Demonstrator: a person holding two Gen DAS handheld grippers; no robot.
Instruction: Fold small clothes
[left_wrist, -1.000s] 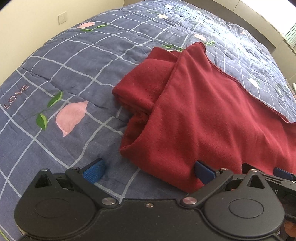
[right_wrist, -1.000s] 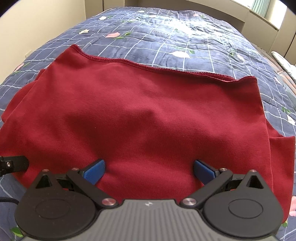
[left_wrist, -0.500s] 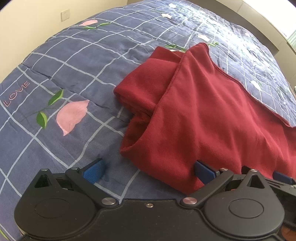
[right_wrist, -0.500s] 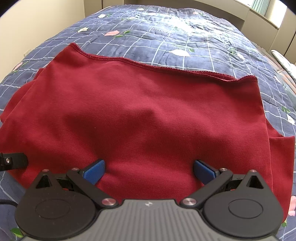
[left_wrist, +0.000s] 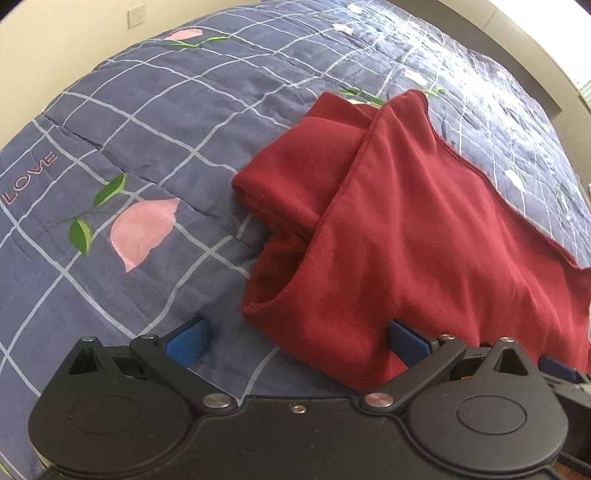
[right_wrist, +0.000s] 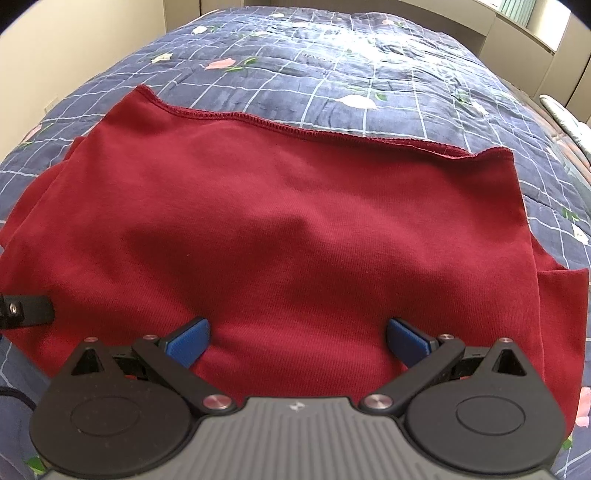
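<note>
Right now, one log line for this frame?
task: fold small clothes | left gripper: open, at near-left corner of red garment | right gripper: open, over garment's near edge | garment: on quilt, unheld

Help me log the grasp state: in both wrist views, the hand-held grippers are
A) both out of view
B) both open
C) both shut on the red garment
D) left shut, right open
B: the left hand-held gripper and right hand-held gripper show blue fingers spread wide at the red garment, pinching nothing.

garment flat on quilt, sleeve apparently tucked under its left edge, wall socket beyond
</note>
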